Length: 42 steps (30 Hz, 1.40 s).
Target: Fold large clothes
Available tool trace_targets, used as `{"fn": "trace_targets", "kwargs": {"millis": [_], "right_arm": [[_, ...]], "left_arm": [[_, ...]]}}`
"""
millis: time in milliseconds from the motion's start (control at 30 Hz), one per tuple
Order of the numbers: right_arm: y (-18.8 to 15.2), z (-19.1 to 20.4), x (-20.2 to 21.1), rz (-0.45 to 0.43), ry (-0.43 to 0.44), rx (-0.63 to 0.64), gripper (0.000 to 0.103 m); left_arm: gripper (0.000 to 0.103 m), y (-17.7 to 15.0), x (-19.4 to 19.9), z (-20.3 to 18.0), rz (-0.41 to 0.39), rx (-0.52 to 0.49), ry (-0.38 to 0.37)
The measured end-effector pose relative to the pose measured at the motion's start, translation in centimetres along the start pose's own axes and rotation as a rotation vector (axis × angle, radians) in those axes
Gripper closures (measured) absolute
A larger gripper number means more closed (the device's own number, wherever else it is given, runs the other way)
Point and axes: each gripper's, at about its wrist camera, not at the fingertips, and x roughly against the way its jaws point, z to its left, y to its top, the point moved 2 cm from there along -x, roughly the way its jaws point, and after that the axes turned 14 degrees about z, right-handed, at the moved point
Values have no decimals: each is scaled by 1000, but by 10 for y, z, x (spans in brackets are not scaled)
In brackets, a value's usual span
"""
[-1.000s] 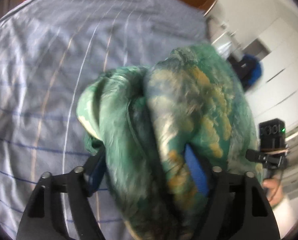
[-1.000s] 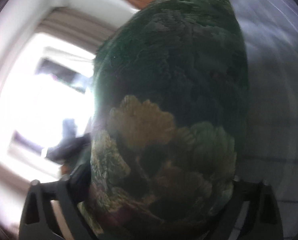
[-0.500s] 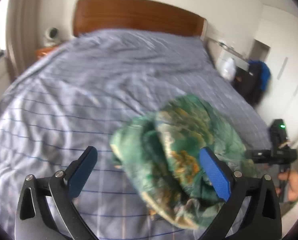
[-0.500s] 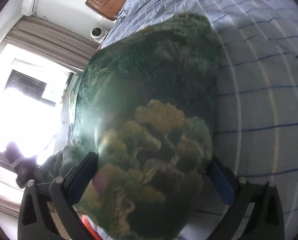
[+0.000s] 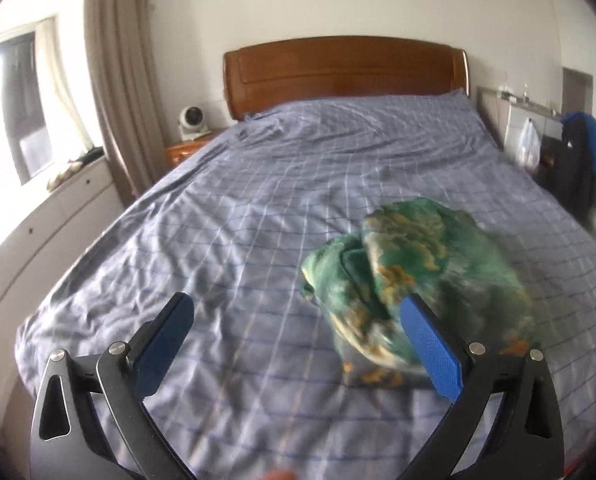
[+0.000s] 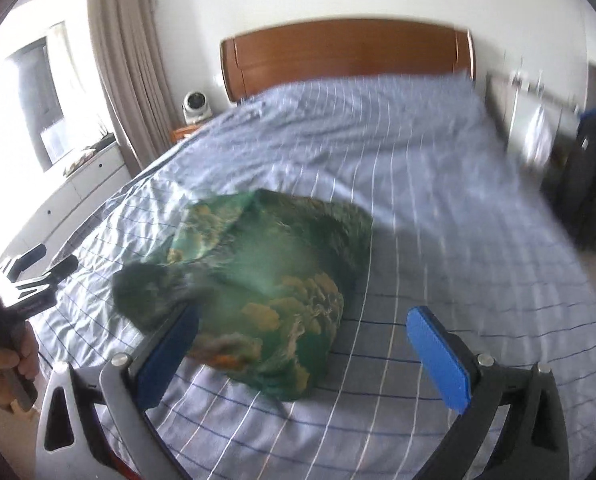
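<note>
left wrist view: left gripper (image 5: 293,334) spread wide, just opened, nothing between the pads; green patterned garment (image 5: 414,280) bunched on the checked bedsheet (image 5: 237,220), seemingly dropped for spreading out. right wrist view: right gripper (image 6: 302,344) open too, garment (image 6: 265,276) beside its left pad, apparently unheld; crumpled heap, long axis unclear, roughly slanting toward the headboard (image 6: 346,52).

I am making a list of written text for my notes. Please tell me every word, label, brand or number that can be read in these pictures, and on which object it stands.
None can be read.
Left gripper: a pale marking on its black body, too blurred to read.
Green garment: yellow pattern only, no letters.
Checked bedsheet: lines only.
</note>
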Motion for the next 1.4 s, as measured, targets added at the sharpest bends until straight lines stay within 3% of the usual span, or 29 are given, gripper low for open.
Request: {"fn": "trace_targets", "kwargs": {"millis": [133,300,467,767,1100,1267,1400], "right_arm": [[-20,31,-11,-34,-53,28,0],[-53,53,-12,-10,-62,38,0],[-77,71,7,-47,-123,71,0],[-87,92,36,-81,-205,94,0],[-92,96,25,-28,-167,76,0],[-85,107,38,-28,-96,91,0],[-82,112,47,-29,-93,101,0]], "left_arm": [[0,-24,23,-6,36,34,-12],[0,-52,51,-12,64,47,27],[0,-70,79,-20,54,38,83],[0,-80,114,-33,19,-5,19],[0,-86,119,-36,56,-28,49],[0,-80,130,-37,54,-35,73],[0,-77,140,-35,60,-33,45]]}}
